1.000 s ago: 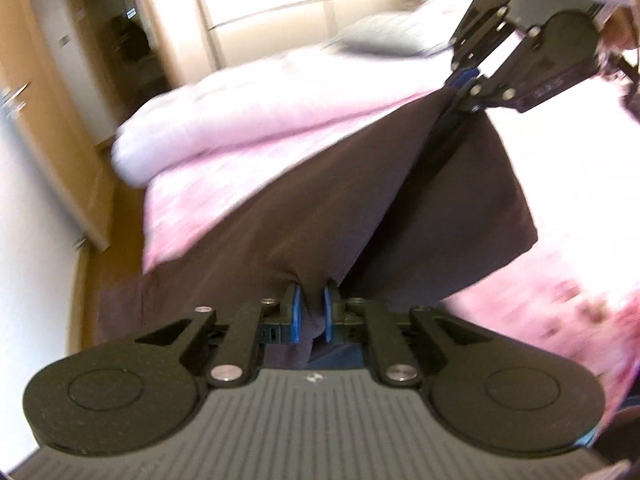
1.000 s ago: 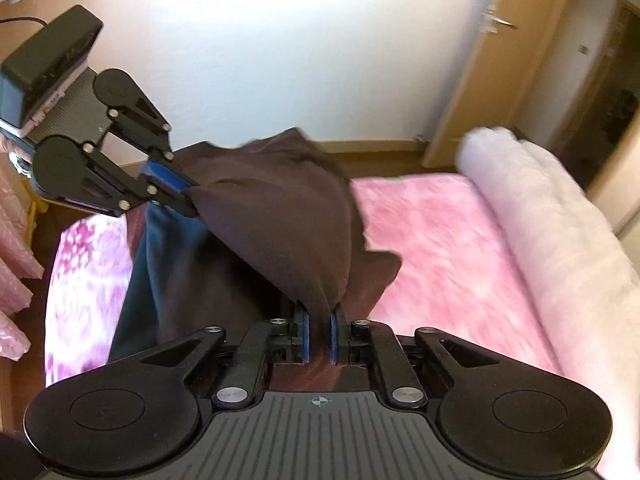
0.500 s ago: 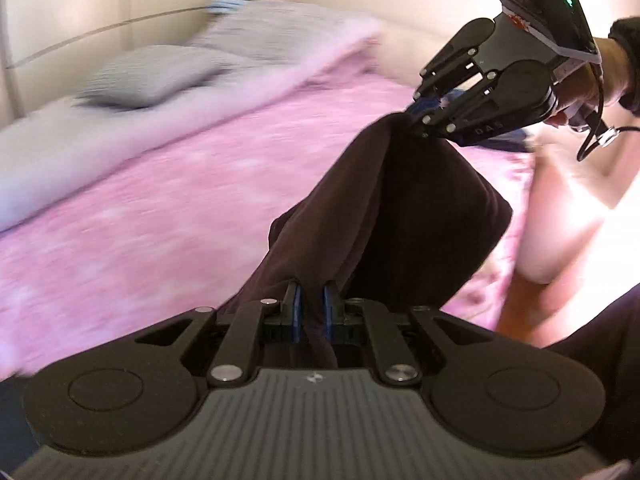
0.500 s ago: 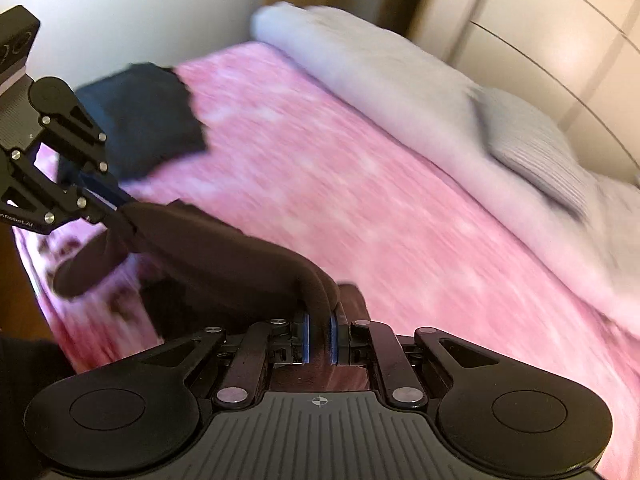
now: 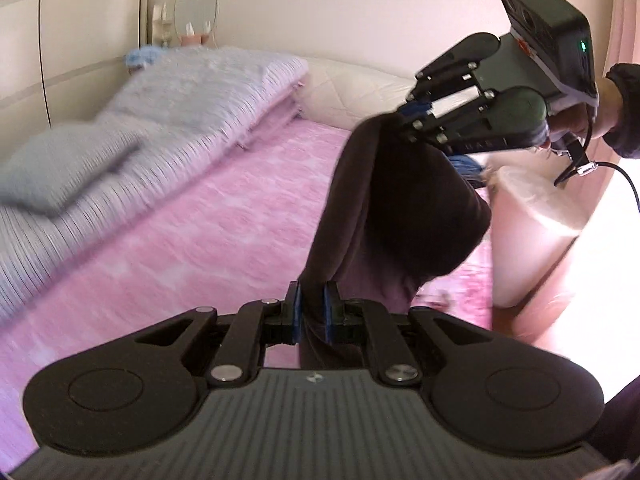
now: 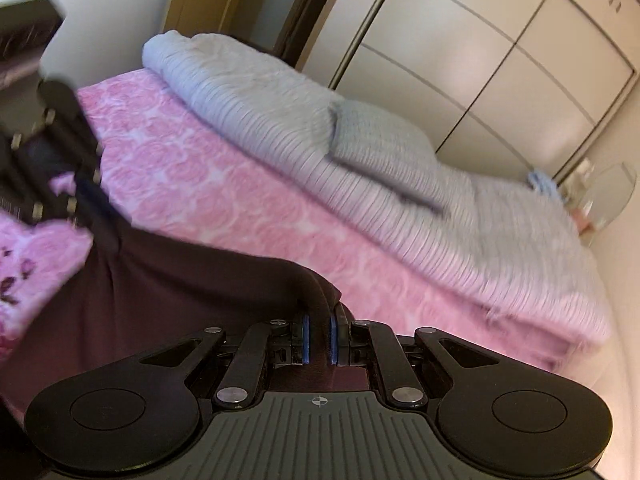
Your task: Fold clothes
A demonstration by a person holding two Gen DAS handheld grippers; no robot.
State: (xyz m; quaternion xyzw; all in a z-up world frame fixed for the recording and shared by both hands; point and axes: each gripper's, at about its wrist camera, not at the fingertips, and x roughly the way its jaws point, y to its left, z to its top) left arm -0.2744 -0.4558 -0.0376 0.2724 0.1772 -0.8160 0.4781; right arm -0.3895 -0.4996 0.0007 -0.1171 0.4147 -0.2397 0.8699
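A dark brown garment hangs bunched in the air above the pink bed sheet, held at two points. In the left wrist view my left gripper is shut on one edge of it at the bottom of the picture. My right gripper is shut on another edge higher up at the right, with a person's hand behind it. From the right wrist camera, my right gripper pinches the garment. There the blurred left gripper holds the cloth at the left edge.
A grey striped duvet and a grey pillow lie along the far side of the bed. The white headboard and a pale bolster stand at the right. Wardrobe doors and a round mirror are behind.
Both grippers have swung together across the room with the garment, from facing the foot of the bed and the door to facing the pillows and headboard. Both grips have held.
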